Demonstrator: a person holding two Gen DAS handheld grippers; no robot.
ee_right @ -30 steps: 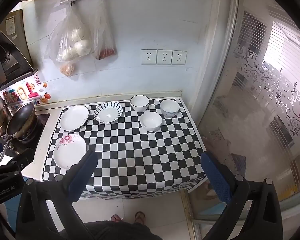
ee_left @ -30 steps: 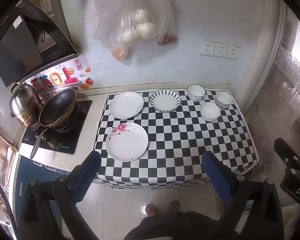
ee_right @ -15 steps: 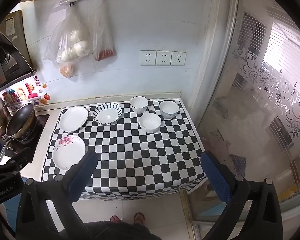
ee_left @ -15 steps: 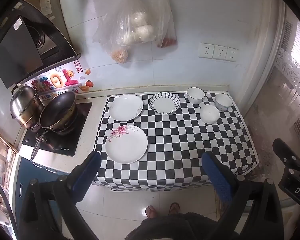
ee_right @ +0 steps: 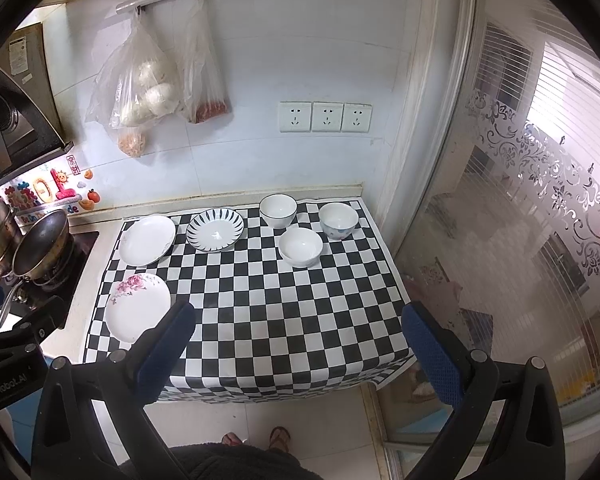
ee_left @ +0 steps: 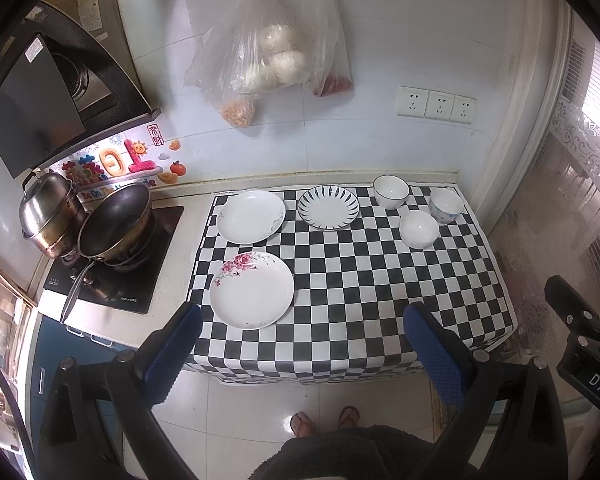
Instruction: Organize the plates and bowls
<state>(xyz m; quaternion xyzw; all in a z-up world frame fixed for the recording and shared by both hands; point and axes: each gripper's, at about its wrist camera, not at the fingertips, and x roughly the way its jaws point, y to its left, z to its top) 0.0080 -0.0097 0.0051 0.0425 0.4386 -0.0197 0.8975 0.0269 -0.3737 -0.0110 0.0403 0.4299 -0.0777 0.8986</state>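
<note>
On the checkered cloth (ee_left: 360, 280) lie three plates: a rose-printed plate (ee_left: 252, 290) at the front left, a plain white plate (ee_left: 250, 215) behind it, and a blue-striped plate (ee_left: 328, 207) beside that. Three bowls stand at the back right: a dark-rimmed bowl (ee_left: 391, 191), a small white bowl (ee_left: 419, 229) and a blue-patterned bowl (ee_left: 446, 205). My left gripper (ee_left: 300, 352) hangs open high above the counter's front edge, holding nothing. My right gripper (ee_right: 296, 352) is also open and empty, well above the cloth (ee_right: 260, 300), with the rose-printed plate (ee_right: 137, 306) near its left finger.
A black wok (ee_left: 116, 226) and a steel pot (ee_left: 50, 214) sit on the hob left of the cloth. Plastic bags (ee_left: 268, 64) hang on the wall above. A frosted glass door (ee_right: 520, 240) stands to the right. A person's feet (ee_left: 324, 420) are on the floor tiles below.
Both cameras have drifted slightly, so the counter sits a little higher in each view. Plates and bowls have not moved, and both grippers stay open.
</note>
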